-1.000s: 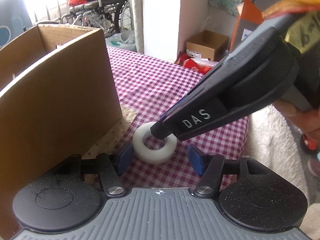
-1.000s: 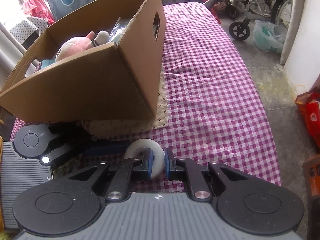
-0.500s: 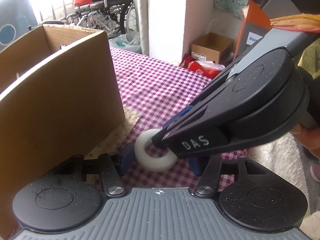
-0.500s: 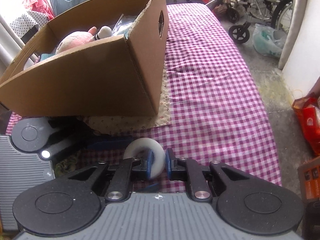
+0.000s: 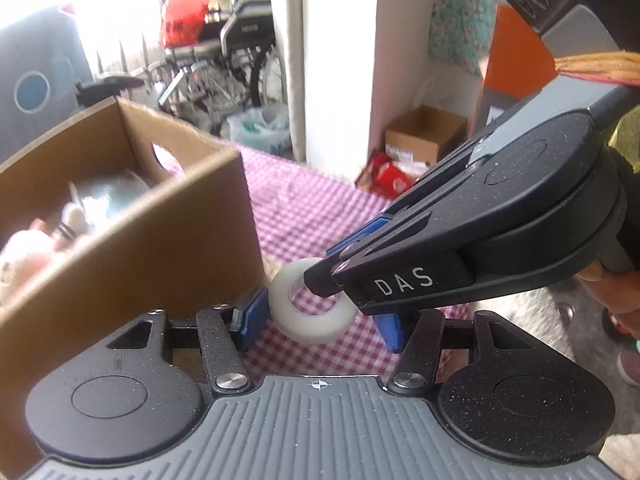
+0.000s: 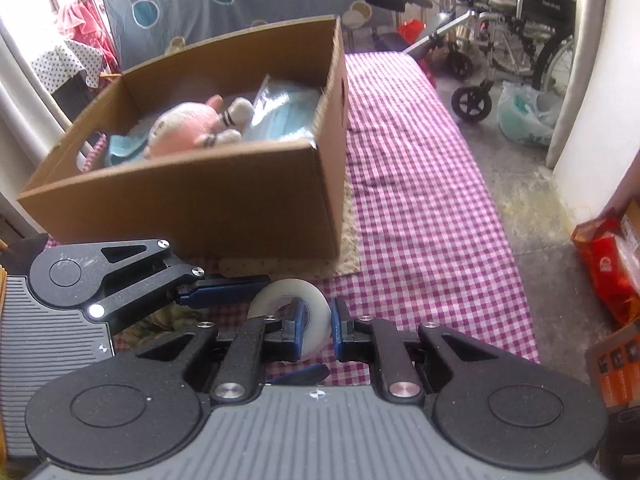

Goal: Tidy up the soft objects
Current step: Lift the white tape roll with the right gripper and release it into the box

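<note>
A white tape roll [image 5: 310, 312] [image 6: 316, 320] is held off the checked cloth. My right gripper [image 6: 315, 330] is shut on its wall, one finger through the hole; it shows from the side in the left wrist view [image 5: 340, 276]. My left gripper [image 5: 320, 320] is open, its blue pads either side of the roll without clamping it. The cardboard box [image 6: 200, 200] [image 5: 120, 240] stands just behind and left, holding a pink plush toy [image 6: 188, 128] and a blue plastic pack [image 6: 284, 112].
A purple checked cloth [image 6: 420, 200] covers the table, with a beige patterned mat [image 6: 348, 256] under the box. Wheelchairs [image 6: 508, 36] and a bag stand on the floor beyond. Red packaging [image 6: 608, 264] and small boxes lie on the right.
Both grippers have risen with the tape roll, which has lifted off the cloth. The box interior has come into sight in both views.
</note>
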Tool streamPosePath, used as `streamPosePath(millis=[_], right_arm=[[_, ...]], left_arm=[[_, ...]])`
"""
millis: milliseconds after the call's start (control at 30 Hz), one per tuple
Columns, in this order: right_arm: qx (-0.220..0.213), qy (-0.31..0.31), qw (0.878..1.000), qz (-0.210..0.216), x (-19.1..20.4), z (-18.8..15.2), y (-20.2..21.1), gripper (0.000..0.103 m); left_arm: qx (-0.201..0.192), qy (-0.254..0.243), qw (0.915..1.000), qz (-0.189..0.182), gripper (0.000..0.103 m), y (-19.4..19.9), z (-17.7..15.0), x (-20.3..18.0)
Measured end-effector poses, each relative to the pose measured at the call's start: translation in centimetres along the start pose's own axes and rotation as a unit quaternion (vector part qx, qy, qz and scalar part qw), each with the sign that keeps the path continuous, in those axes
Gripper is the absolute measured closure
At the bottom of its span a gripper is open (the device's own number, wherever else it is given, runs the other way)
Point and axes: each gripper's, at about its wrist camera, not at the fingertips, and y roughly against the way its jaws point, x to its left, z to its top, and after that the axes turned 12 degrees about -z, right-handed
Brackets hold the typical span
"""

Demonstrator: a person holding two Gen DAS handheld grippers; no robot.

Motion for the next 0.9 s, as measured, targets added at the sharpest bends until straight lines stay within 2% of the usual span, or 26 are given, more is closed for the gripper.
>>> streamPosePath(millis=[233, 467, 667, 767, 900], right_arm=[[-0.068, 0.025, 0.997, 0.0, 2.2, 1.4, 5.5, 0.088], [-0.131, 0.077, 0.988, 0.016, 5.8, 4.2, 9.4, 0.088], [-0.155, 0.127, 0.979, 0.04, 9.4, 7.7, 9.4, 0.088], [-0.162, 0.152, 0.974, 0.048, 10.9, 9.8, 8.6, 0.088], [-0.151, 0.168, 0.972, 0.064, 11.6, 12.6, 6.3, 0.088]], left_arm=[[-0.064, -0.01, 0.9973, 0.033, 0.046, 4.9, 1.0, -0.6], [-0.123, -0.001, 0.9892, 0.08, 0.046, 9.5, 1.8, 0.5], [-0.141, 0.017, 0.9827, 0.119, 0.045, 11.4, 2.3, 3.2], [-0.141, 0.037, 0.9813, 0.126, 0.045, 11.3, 2.8, 5.1], [-0.131, 0.073, 0.9816, 0.118, 0.045, 10.2, 3.3, 8.0]])
